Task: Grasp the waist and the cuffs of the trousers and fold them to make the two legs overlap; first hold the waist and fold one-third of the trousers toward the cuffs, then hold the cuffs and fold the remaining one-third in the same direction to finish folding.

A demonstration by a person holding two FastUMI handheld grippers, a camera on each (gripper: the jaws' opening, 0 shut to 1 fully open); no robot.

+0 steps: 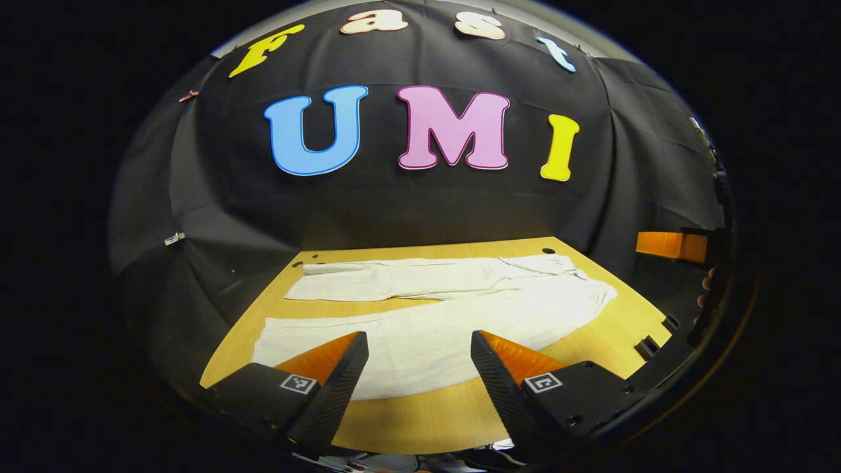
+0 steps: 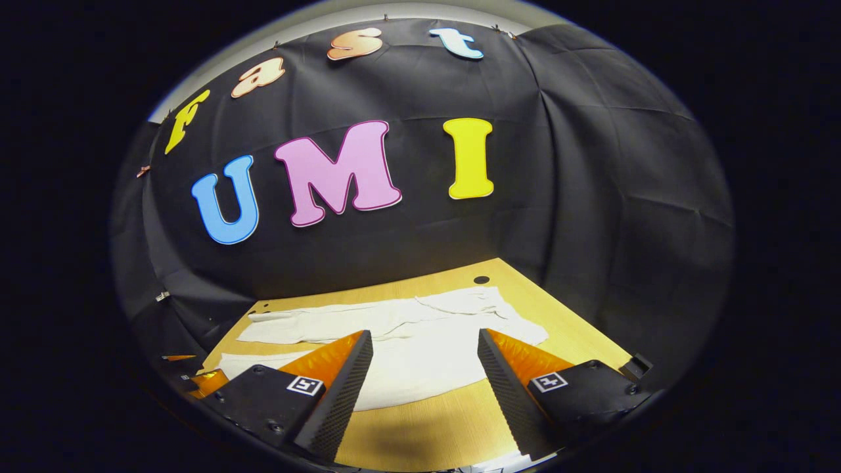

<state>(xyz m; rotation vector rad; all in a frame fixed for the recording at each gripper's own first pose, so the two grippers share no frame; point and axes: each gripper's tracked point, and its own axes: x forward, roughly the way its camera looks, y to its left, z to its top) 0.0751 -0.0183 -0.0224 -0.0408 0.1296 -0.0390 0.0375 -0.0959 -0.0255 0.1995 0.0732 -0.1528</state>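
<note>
Holding my left gripper [image 1: 419, 341] and right gripper [image 2: 425, 341] spread wide, empty, above near table [image 1: 420, 414] edge. Trousers [image 1: 433, 315] lying flat, legs apart, waist rightward; am lining up for cuff and waist grasp.

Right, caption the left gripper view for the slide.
Open left tongs hover above white trousers spread flat, legs apart, on the wooden table, nothing grasped yet.

This is a recording booth, not a home. Black cloth [image 1: 407, 203] hangs as the wall behind and beside a light wooden table [image 1: 420, 414], fixed with small clips [image 1: 174, 239]. The table has round holes [image 2: 481, 280] near its far edge.
</note>
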